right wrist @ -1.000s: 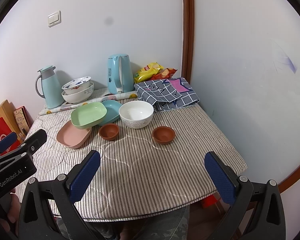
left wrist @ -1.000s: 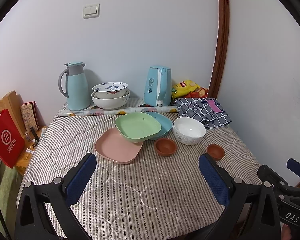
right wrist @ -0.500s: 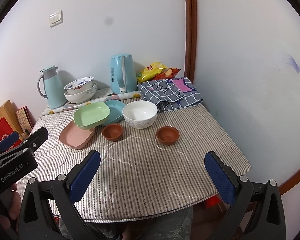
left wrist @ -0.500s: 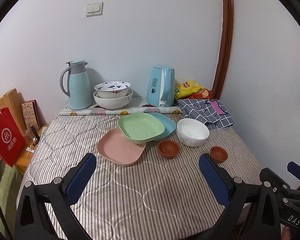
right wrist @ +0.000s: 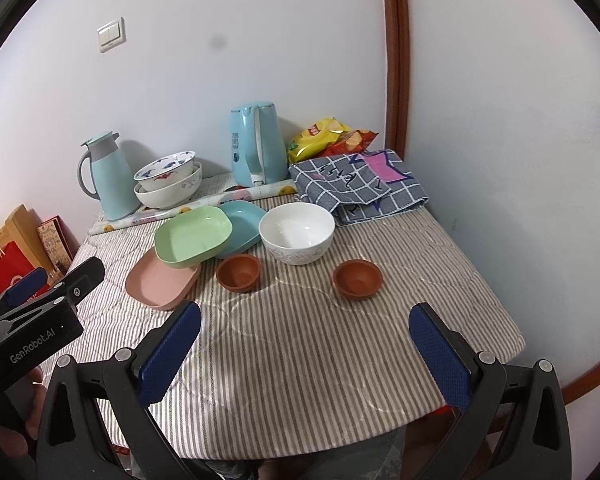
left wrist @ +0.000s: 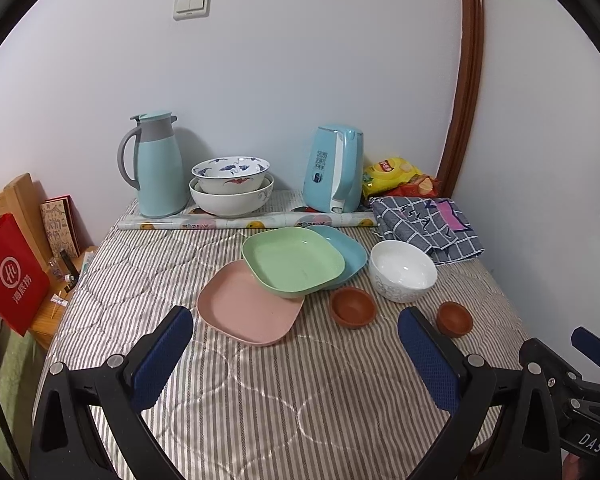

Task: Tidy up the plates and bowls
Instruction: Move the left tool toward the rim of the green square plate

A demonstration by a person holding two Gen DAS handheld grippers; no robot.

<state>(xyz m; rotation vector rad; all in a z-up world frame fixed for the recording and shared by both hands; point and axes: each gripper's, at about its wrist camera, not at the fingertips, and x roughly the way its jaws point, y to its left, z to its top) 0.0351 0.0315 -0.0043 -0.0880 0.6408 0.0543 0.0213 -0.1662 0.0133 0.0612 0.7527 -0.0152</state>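
Observation:
On the striped table a green plate (left wrist: pixel 294 266) (right wrist: pixel 194 236) rests across a pink plate (left wrist: pixel 246 310) (right wrist: pixel 160 280) and a blue plate (left wrist: pixel 346 250) (right wrist: pixel 242 220). A white bowl (left wrist: pixel 403 270) (right wrist: pixel 297 232) stands to their right. Two small brown bowls sit in front, one near the plates (left wrist: pixel 353 306) (right wrist: pixel 238 272), one farther right (left wrist: pixel 454 318) (right wrist: pixel 357 278). My left gripper (left wrist: pixel 296 354) is open and empty above the near table. My right gripper (right wrist: pixel 306 346) is open and empty, also short of the dishes.
At the back stand a teal thermos (left wrist: pixel 156 170), two stacked patterned bowls (left wrist: pixel 231 186), a blue kettle (left wrist: pixel 334 174), snack bags (left wrist: pixel 396 176) and a folded checked cloth (left wrist: pixel 424 226). A red bag (left wrist: pixel 12 276) stands left of the table. The wall is close on the right.
Both grippers have moved forward and slightly lower toward the dishes, which now look larger. Both stay open. Nothing on the table has moved.

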